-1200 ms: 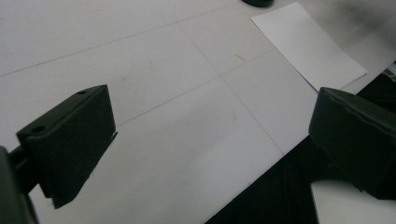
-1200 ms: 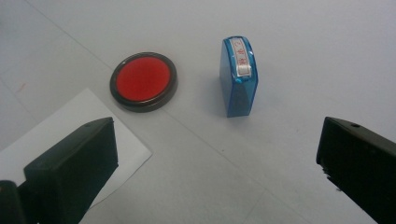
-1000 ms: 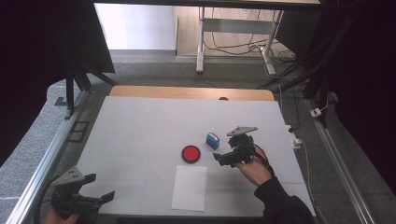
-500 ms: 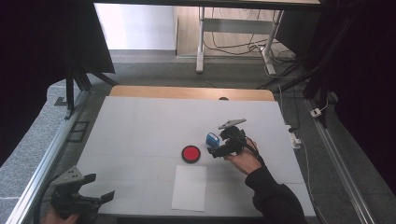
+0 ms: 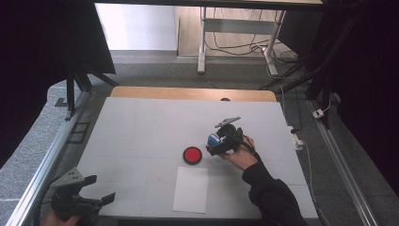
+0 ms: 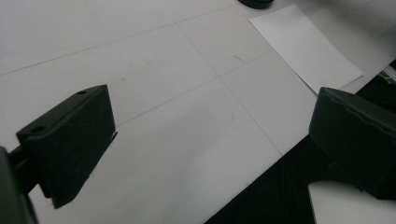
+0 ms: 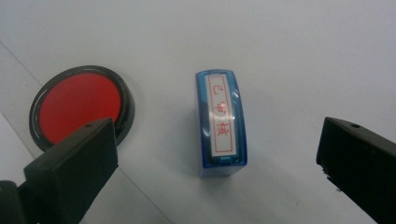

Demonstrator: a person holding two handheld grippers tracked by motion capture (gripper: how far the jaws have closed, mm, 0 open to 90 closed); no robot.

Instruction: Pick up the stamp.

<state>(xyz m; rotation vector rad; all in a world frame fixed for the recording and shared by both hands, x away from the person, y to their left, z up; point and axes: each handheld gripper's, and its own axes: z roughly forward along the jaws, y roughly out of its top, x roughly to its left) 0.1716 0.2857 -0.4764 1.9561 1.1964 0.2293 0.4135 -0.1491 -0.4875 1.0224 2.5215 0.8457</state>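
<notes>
Stamp: blue stamp (image 7: 221, 123) lies flat on the white surface (image 5: 141, 127), label with red characters facing up; we see it between our right jaws but not touched by them.
Right gripper: right gripper (image 5: 221, 141) hovers over the stamp, jaws spread wide, holding nothing.
Ink pad: round red ink pad (image 5: 192, 155) sits just beside the stamp.
Paper: white sheet (image 5: 190, 189) lies near the pad, toward us.
Left gripper: left gripper (image 5: 87, 190) waits at the surface's near left corner, jaws wide apart, empty.
</notes>
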